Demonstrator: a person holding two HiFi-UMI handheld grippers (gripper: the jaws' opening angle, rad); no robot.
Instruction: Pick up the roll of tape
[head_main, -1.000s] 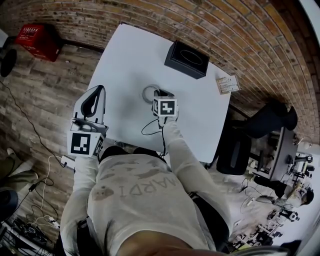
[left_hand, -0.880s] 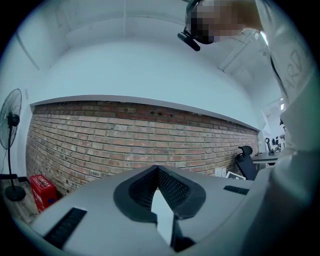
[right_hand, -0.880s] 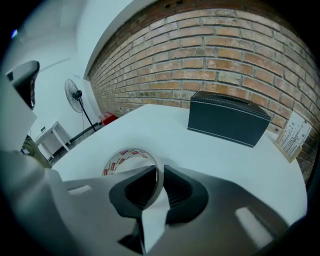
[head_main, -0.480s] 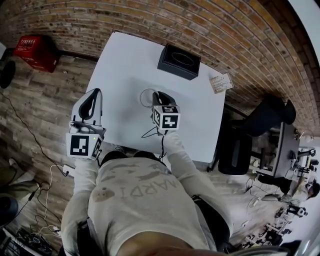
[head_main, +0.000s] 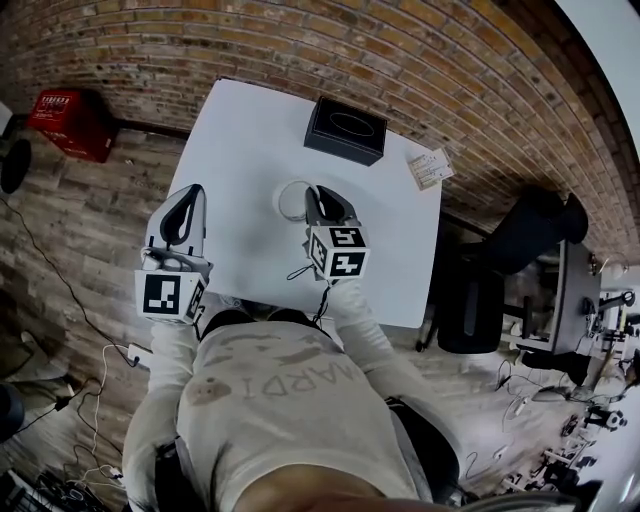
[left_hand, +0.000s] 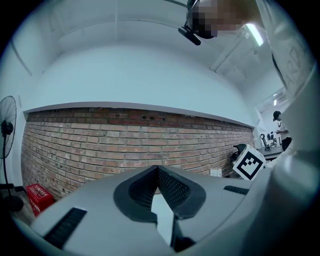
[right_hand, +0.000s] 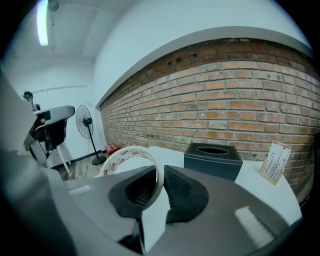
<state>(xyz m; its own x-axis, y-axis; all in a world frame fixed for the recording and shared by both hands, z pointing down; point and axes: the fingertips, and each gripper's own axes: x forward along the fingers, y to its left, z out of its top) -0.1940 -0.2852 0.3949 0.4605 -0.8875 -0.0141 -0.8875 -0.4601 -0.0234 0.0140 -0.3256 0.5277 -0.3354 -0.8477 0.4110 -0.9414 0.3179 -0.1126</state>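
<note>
At left of the head view, parks the left gripper (head_main: 188, 198) over the left edge of the white surface (head_main: 240, 130), fingers closed tip to tip on nothing. Toward the middle, pinches the roll of tape (head_main: 292, 201) in the right gripper (head_main: 316, 196), fingers (right_hand: 184, 192) clamped on one thin stretch of the ring's wall, with most of the ring hanging out to the left, seemingly clear of the surface. Could lose it from here: grips only a narrow, smooth band, so may let the roll pivot or slip out under a jerk or a slackened squeeze, falling back and perhaps rolling off the near edge. Could also dent the ring if squeezed harder. Threatens little from the black box (head_main: 345, 130) and the card (head_main: 428, 168) further right, both well apart. Against the frame a second back, shows the right gripper's marker cube (head_main: 340, 252) larger and lower in frame, apparently lifted with the roll, and leaves the left gripper much where it was.
</note>
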